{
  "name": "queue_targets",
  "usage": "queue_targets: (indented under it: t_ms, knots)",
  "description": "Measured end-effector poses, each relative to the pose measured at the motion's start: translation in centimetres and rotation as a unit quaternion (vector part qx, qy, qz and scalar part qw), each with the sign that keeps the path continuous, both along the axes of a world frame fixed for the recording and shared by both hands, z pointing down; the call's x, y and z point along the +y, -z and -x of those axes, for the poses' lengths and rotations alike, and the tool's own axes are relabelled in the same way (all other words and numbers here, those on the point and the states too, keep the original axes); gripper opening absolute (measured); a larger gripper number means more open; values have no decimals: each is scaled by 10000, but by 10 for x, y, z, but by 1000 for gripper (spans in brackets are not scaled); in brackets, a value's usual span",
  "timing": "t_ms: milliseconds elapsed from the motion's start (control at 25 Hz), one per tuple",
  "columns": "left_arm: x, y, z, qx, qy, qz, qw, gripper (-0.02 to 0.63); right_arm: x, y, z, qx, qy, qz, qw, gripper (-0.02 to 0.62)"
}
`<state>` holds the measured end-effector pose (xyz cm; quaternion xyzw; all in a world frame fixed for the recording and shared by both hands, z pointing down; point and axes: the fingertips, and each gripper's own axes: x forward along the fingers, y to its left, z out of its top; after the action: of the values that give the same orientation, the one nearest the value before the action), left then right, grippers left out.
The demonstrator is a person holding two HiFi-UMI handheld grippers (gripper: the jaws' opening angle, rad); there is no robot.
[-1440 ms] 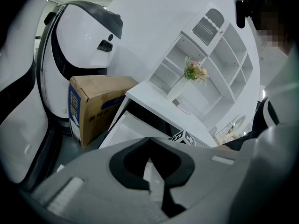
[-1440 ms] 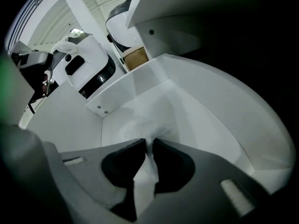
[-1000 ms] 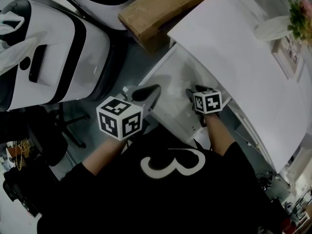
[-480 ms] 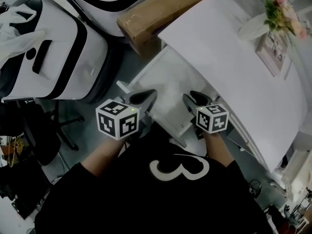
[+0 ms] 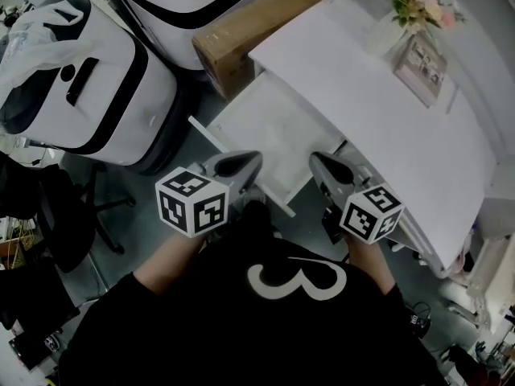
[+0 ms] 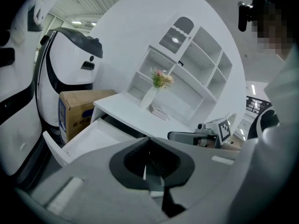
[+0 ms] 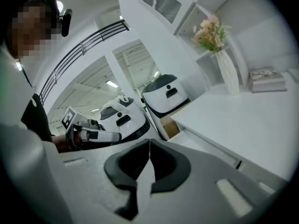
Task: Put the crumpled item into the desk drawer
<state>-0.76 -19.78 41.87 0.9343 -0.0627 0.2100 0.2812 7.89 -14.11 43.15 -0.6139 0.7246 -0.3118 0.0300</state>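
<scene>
The white desk (image 5: 362, 111) has its drawer (image 5: 257, 127) pulled open; in the left gripper view the drawer (image 6: 88, 134) lies left of and below the desktop. I cannot make out a crumpled item inside it or anywhere else. My left gripper (image 5: 241, 162) hovers at the drawer's near edge, shut and empty, as its own view (image 6: 148, 139) confirms. My right gripper (image 5: 320, 163) is raised beside the drawer's right corner; its jaws have just been closing and now stand shut (image 7: 149, 141) with nothing between them.
A cardboard box (image 5: 249, 26) sits on the floor behind the drawer. Large white-and-black machines (image 5: 80, 95) stand to the left. A vase of flowers (image 5: 402, 10) and a picture frame (image 5: 422, 59) stand on the desk's far end. A dark office chair (image 5: 72, 215) is at left.
Both grippers have risen and drawn back from the drawer toward my body. The right gripper, earlier over the drawer's inside, is now outside it.
</scene>
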Motion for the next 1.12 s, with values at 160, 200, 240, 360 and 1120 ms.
queue_targets:
  t_ms: [160, 200, 240, 360, 1120]
  knots:
    - [36, 30, 15, 252, -81, -185, 9995, 8, 30, 43, 20, 78, 151, -424, 9990, 3]
    - [43, 38, 19, 334, -94, -259, 9991, 8, 37, 54, 24, 103, 180, -534, 9984, 3]
    - [50, 46, 22, 412, -111, -328, 9986, 8, 44, 64, 28, 124, 216, -637, 9977, 3]
    - [72, 66, 32, 635, -176, -432, 9969, 9, 66, 86, 42, 197, 370, -844, 9956, 3]
    - [109, 84, 38, 941, -112, -421, 9946, 8, 116, 96, 47, 379, 465, -959, 9936, 3]
